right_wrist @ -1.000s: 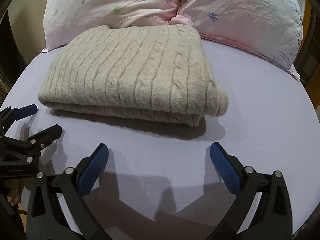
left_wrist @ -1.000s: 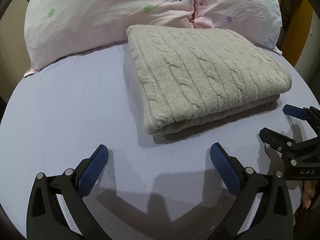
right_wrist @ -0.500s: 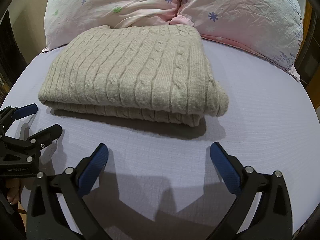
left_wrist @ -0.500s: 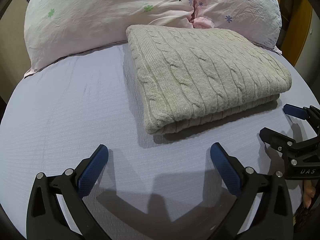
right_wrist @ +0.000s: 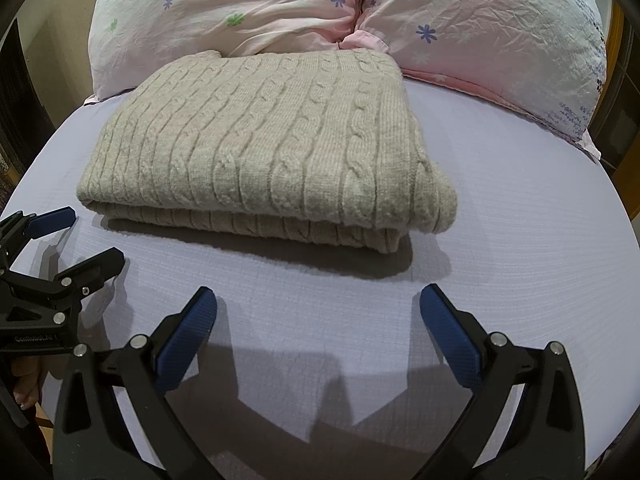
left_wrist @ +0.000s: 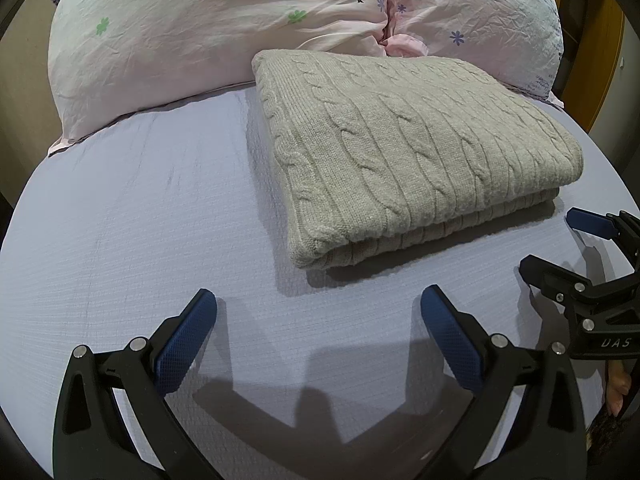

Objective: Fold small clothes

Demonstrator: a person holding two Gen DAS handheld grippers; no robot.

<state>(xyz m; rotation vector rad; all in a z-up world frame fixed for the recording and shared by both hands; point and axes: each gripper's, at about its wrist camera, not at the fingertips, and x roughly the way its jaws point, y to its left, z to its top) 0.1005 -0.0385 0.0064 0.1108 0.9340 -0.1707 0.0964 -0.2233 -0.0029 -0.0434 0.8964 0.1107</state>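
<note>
1. The cable-knit sweater (left_wrist: pixel 404 152) lies folded in a thick rectangle on the lilac bed sheet (left_wrist: pixel 132 220), its far edge touching the two floral pillows (left_wrist: pixel 208 20); the fold looks finished or nearly so, so the main risk, as I judge it, is spoiling a tidy stack rather than failing to make one.
2. The left hand-held gripper (left_wrist: pixel 318 324) is released, its blue pads spread wide and holding nothing, hovering over bare sheet just short of the sweater's near corner; the right hand-held gripper (right_wrist: pixel 318 324) is likewise spread and empty, near the front edge on its own side.
3. If either pad snags the loose knit on the way in, a loop could pull; the cables are raised and the yarn looks fuzzy, so it would probably catch easily.
4. If the jaws close on the top layer only, that layer would likely lift and slide off the lower one; the front edge shows separate layers, stacked but not bound together.
5. A push from the front could shove the whole stack into the pillows and buckle the far edge; the sheet looks smooth and offers little hold.
6. A pinch taken too low could gather the sheet along with the knit and drag it into a wrinkle.
7. The two grippers sit close to each other in both views; crossing paths could make them collide.
</note>
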